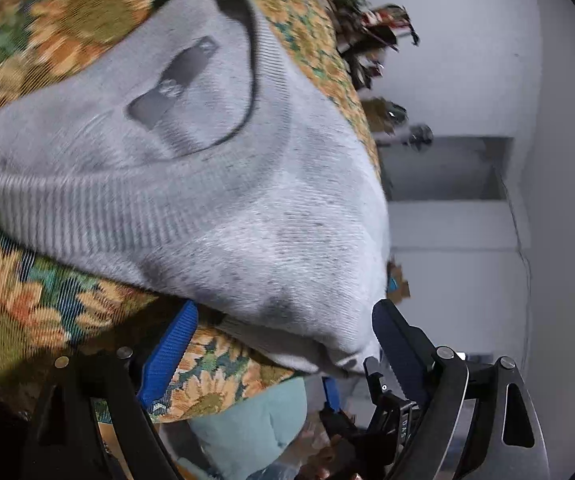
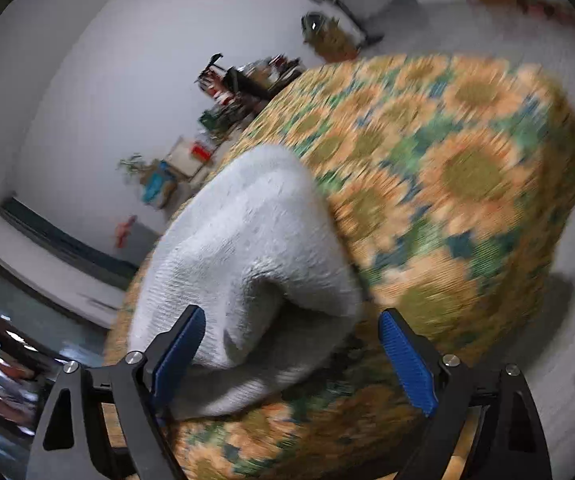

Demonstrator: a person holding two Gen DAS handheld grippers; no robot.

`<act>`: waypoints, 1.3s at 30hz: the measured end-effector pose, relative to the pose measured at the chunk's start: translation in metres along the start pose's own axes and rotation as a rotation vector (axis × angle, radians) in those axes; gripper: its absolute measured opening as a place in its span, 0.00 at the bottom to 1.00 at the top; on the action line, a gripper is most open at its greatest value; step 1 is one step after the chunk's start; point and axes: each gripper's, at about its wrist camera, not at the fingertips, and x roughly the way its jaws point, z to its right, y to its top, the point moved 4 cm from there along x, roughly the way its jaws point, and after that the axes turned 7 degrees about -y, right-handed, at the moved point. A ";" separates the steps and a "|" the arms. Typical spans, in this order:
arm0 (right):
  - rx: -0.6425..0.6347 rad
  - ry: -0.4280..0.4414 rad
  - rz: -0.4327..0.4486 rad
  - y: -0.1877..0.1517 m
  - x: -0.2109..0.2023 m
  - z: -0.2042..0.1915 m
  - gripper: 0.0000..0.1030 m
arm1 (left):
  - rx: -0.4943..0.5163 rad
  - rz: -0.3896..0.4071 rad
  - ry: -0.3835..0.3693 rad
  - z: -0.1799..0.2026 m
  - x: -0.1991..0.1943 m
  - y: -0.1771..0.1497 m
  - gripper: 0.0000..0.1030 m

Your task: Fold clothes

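The grey sweater (image 1: 191, 200) lies on the sunflower-cloth bench (image 2: 447, 168). The left tool (image 1: 283, 344) and right tool (image 2: 291, 354), both spread wide, straddle its near edge at 12 o'clock.

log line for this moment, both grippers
item: grey sweater on sunflower cloth | left gripper: open around sweater edge | right gripper: open around fold

Both wrist views tilted, very close over the sunflower-print cloth (image 1: 15, 300) — left faces the grey sweater (image 1: 191, 184) collar, wall right. Right looks along the sweater (image 2: 247, 240) toward clutter; both share sweater and cloth (image 2: 467, 160).
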 end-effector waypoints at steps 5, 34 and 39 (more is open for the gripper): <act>-0.006 0.100 -0.008 0.003 0.015 -0.021 0.89 | -0.056 0.054 -0.038 -0.006 0.002 -0.008 0.87; -0.177 0.241 -0.069 0.013 0.005 -0.050 0.69 | -0.351 0.070 -0.285 0.008 0.095 -0.043 0.46; -0.042 0.374 -0.117 -0.014 0.011 -0.032 0.82 | -0.239 0.042 -0.282 0.024 0.092 -0.049 0.43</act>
